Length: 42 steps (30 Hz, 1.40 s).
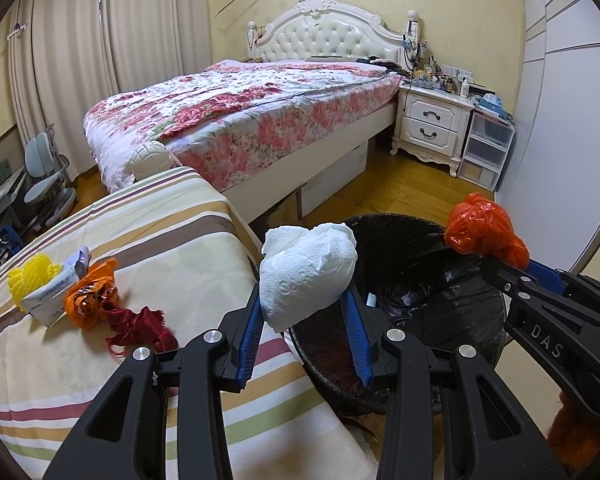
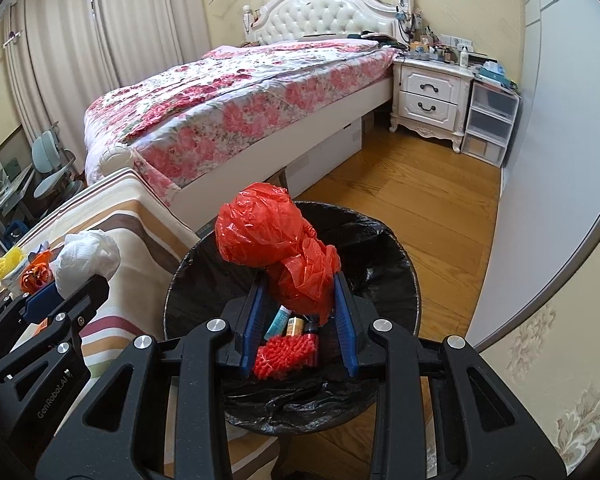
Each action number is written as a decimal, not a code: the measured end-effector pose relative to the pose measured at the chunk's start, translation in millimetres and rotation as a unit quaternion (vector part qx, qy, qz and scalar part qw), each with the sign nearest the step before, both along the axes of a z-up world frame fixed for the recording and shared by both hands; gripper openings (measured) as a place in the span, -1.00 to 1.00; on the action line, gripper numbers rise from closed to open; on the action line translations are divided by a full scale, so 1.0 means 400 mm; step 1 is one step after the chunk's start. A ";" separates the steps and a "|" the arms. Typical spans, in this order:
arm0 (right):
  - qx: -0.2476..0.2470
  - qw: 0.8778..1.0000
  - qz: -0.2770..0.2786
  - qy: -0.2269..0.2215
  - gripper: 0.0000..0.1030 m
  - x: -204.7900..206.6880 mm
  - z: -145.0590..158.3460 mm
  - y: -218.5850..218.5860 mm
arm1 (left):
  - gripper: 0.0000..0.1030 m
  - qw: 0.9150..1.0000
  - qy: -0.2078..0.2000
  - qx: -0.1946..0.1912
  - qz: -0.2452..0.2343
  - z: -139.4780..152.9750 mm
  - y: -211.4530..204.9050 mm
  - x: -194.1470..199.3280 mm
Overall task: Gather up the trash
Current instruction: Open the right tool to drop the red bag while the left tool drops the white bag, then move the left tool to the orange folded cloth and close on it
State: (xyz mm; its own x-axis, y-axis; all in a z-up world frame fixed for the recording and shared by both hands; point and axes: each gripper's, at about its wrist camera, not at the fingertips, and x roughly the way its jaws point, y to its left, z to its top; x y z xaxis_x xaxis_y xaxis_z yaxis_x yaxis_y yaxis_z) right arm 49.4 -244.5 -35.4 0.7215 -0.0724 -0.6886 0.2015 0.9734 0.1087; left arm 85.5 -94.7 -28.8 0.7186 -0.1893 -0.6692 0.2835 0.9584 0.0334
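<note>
The left gripper fingers pinch a crumpled white paper towel. The right gripper fingers pinch a scrunched orange plastic bag over the round black-lined bin.

The bin is standing on the floor, just right of the cloth-covered surface and before the bed. A tube, small bottles and a mesh piece are lying in the bin. A net, a packet, a wrapper and a rag are lying together on the surface, left of the bin. The nightstand is standing right of the bed, with drawers at its right.
</note>
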 end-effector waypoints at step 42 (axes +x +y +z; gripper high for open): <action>-0.009 1.000 -0.006 0.019 0.04 -0.005 -0.026 0.019 | 0.36 0.999 -0.002 0.010 0.031 0.003 0.046 -0.018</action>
